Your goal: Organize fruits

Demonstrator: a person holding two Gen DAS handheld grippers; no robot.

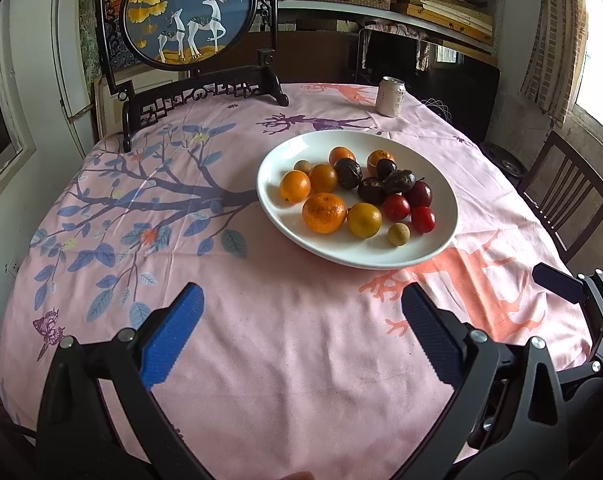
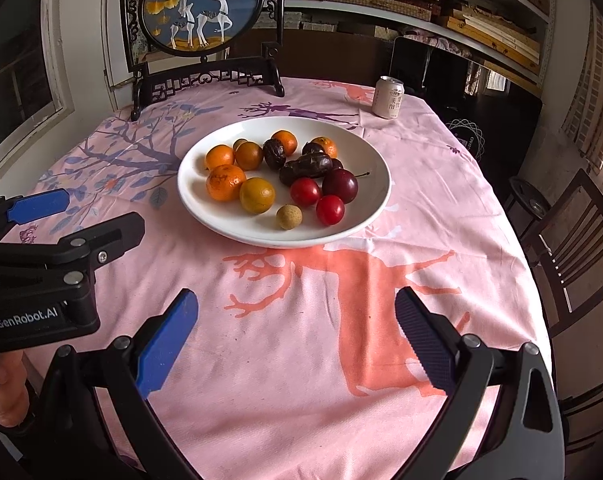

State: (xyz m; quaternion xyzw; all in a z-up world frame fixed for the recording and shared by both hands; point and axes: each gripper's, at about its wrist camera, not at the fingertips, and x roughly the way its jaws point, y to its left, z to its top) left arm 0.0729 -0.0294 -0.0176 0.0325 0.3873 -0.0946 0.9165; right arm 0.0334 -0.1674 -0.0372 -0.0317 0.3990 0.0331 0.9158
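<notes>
The left gripper (image 1: 301, 320) and the right gripper (image 2: 297, 326) both gape wide with nothing in them, above the pink tablecloth (image 2: 301, 360), near the white plate (image 2: 205, 208) holding oranges (image 2: 225, 182), red plums (image 2: 304, 192) and dark fruits (image 2: 305, 169).

In the right wrist view, the left tool (image 2: 49, 216) is being cut off at the left edge, its fingers only partly showing. The dark fruits (image 2: 305, 168) are overlapping, hiding one another. The can's (image 2: 388, 97) lettering is too small to read.
</notes>
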